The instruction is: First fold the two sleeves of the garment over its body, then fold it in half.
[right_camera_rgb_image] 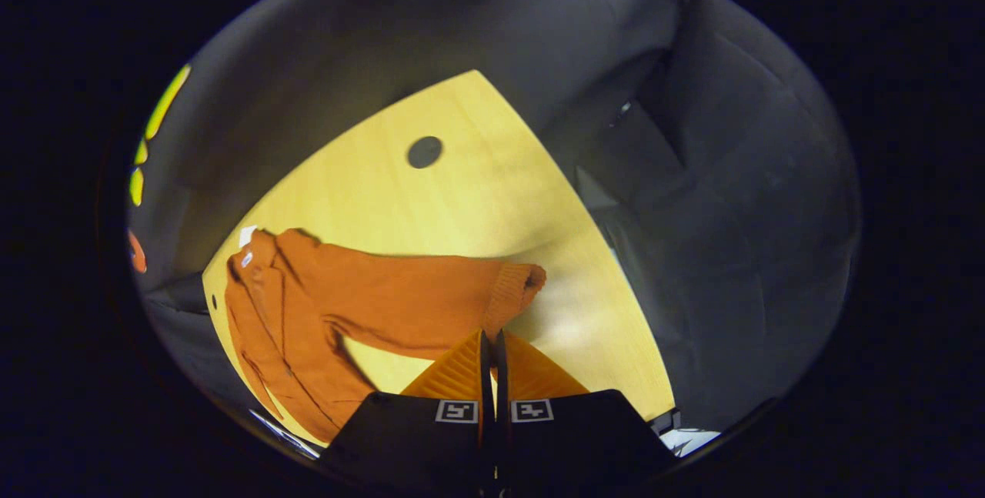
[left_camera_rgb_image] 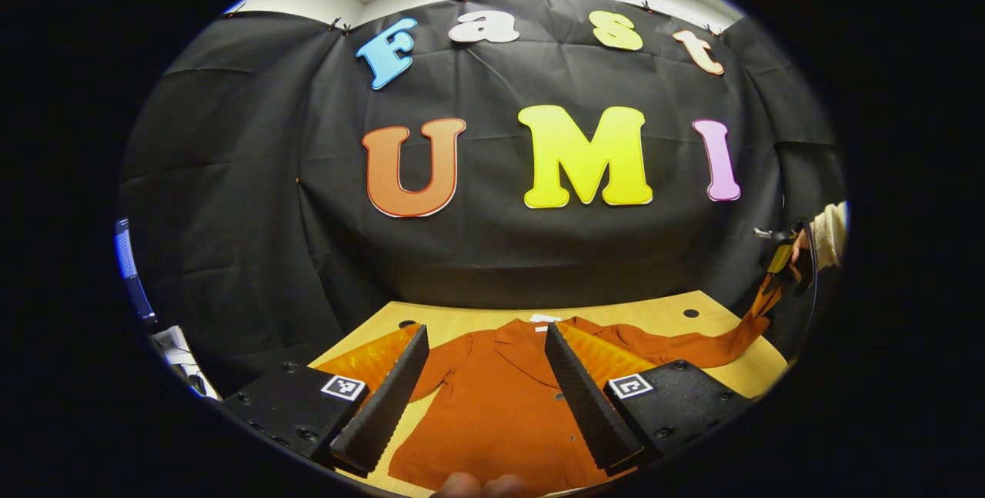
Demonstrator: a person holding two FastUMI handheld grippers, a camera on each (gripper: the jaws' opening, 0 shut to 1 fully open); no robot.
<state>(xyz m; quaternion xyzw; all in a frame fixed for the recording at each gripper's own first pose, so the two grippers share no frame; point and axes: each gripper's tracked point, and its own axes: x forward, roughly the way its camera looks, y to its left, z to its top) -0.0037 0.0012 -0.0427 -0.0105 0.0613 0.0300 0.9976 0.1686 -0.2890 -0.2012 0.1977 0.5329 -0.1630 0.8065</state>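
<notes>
- Garment: a rust-orange buttoned cardigan lies flat on the wooden table, collar away from you, directly beneath and ahead of your left gripper.
- Left gripper: its fingers stand wide apart above the garment's body, holding nothing; the collar shows between them.
- Right gripper: in the right gripper view your fingers are drawn together to a narrow slit, with the sleeve cuff at their tips; the ribbed cuff end rises just beyond them. You appear to pinch the cuff.
- Sleeve: it runs from the fingertips off to the left, toward the garment's body, raised clear of the table near the cuff and casting a shadow.
- In the left gripper view, your right gripper and the hand on it show far to the right, the sleeve stretched up to it.
</notes>
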